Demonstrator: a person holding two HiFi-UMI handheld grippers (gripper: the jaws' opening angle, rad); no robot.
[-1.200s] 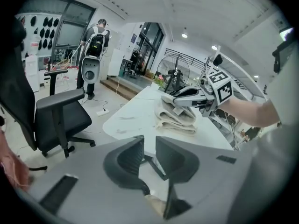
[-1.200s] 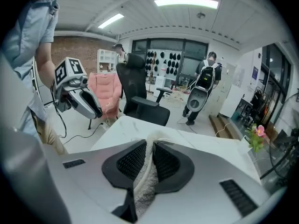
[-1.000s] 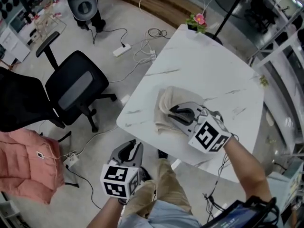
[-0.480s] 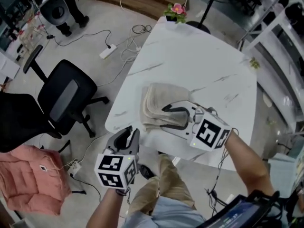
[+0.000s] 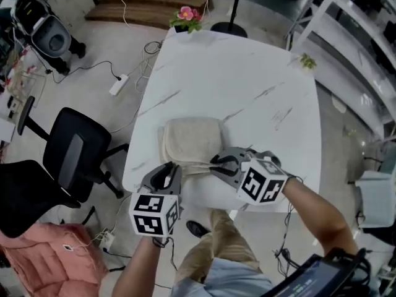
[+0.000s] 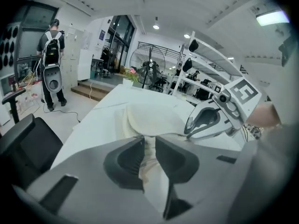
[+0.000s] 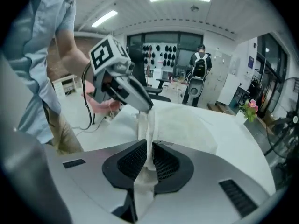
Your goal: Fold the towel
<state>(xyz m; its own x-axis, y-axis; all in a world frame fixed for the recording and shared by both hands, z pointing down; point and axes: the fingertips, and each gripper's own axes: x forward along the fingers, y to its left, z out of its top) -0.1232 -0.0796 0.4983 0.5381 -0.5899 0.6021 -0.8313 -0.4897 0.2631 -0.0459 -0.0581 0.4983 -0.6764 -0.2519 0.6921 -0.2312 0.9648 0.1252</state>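
**Towel, folded, held by its near edge at the front of the table**

Item: one cream towel (image 5: 192, 138), folded into a thick, nearly square pad. It lies flat on the near-left part of the white marble-pattern table (image 5: 260, 73), close to the front edge. No long axis is clear in the pad. Its near hem is drawn out as a narrow band running left to right, parallel with the table's front edge. Stacked fold layers show along the pad's left side.

Surroundings: a small pot of pink flowers (image 5: 187, 17) stands at the far corner of the table, well apart from the towel. The black office chair (image 5: 77, 159) stands on the floor to the left, with a pink jacket (image 5: 43, 258) beyond it at the lower left. A white power strip (image 5: 119, 84) and loose cables (image 5: 151, 47) lie on the floor, and white shelving (image 5: 346, 36) stands to the right. A person wearing a backpack (image 6: 50, 45) stands in the background. Nothing lies on the table between the towel and the grippers.

Grippers: the left gripper (image 5: 168, 173) is at the hem's left end, jaws nearly together and pinching a bunched fold of cloth. The right gripper (image 5: 216, 164) is at the hem's right end. Its jaws have just been closing and now clamp a thin upright fold between the ribbed pads. The two grippers are near each other, with the hem stretched between them.
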